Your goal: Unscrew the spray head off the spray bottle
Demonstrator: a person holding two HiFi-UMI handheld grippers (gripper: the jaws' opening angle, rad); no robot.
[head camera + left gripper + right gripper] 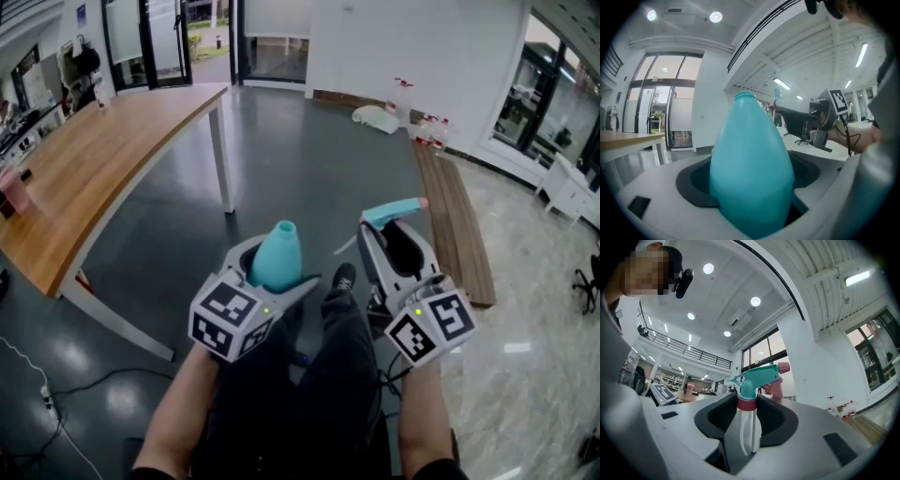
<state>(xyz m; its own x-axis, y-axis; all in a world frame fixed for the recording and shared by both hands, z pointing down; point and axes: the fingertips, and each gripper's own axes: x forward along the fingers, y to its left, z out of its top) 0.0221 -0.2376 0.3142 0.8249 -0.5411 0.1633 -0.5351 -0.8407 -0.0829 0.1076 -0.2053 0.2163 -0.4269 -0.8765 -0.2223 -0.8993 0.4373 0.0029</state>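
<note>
My left gripper is shut on the teal spray bottle, which stands upright with its open neck bare. The bottle's body fills the gap between the jaws in the left gripper view. The spray head, teal with a pink nozzle and pink collar, is off the bottle and sits in my right gripper, which is shut on it at the collar. Its white dip tube hangs down between the jaws. The two grippers are held side by side above the person's lap, the bottle left of the head.
A long wooden table runs along the left. A wooden bench lies at the right, with bottles on the floor beyond it. Cables trail on the dark floor at lower left. The person's legs and shoe are below the grippers.
</note>
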